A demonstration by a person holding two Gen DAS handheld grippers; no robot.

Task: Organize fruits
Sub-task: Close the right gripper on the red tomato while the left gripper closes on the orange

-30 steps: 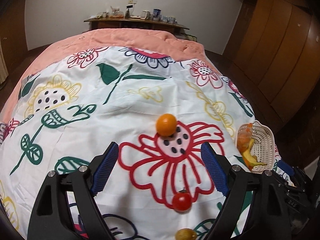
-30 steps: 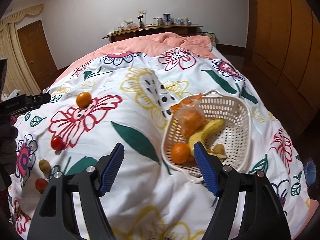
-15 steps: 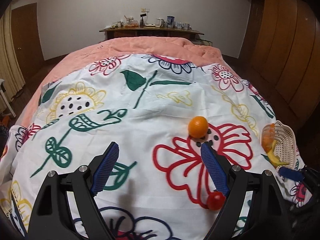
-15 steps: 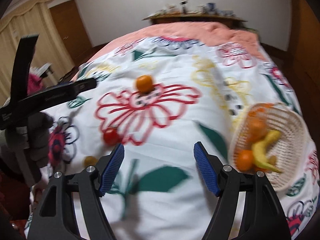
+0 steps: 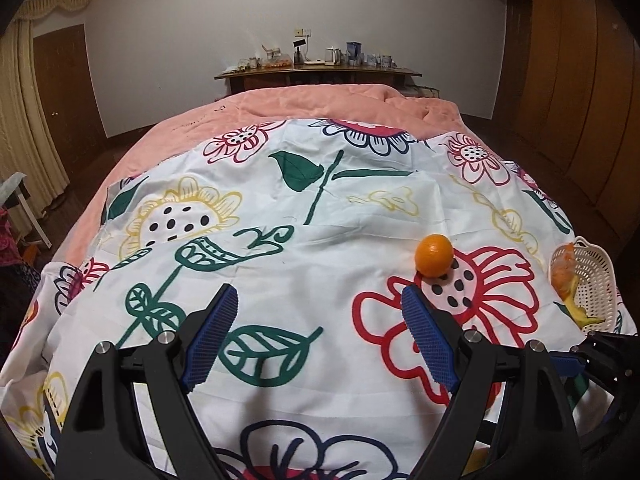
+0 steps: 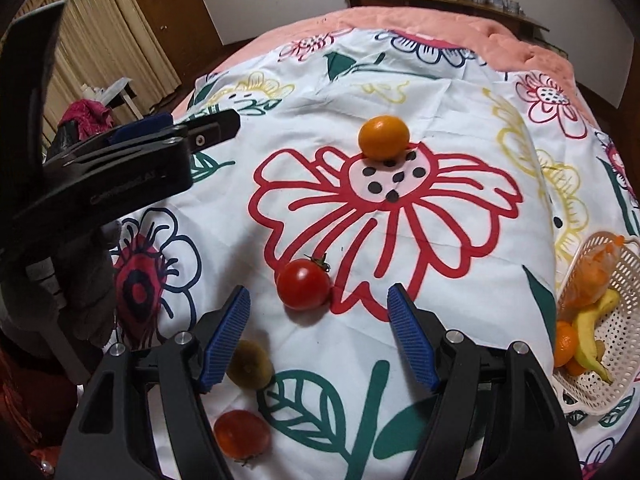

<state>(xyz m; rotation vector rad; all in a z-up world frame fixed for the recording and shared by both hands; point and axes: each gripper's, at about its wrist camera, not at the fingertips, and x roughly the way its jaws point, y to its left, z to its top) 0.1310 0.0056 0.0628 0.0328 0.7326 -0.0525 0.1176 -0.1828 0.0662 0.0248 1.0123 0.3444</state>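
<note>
While both tongs gape empty, right tongs (image 6: 318, 336) partly hide kiwi (image 6: 249, 363); basket (image 6: 608, 360) cut off.

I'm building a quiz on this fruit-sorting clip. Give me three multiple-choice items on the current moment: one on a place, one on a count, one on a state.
1. Where does the orange sit?
A. in the basket
B. on the red flower print
C. on the pink blanket

2. How many fruits lie loose on the bedspread in the right wrist view?
A. two
B. three
C. four

3. The right gripper is:
A. open, empty
B. shut on the tomato
C. shut on the banana

Answers: 1 B, it rests at the flower's dotted centre. 2 C, orange, tomato, brownish fruit, second red fruit. 3 A, the jaws stand apart, nothing between them.
</note>
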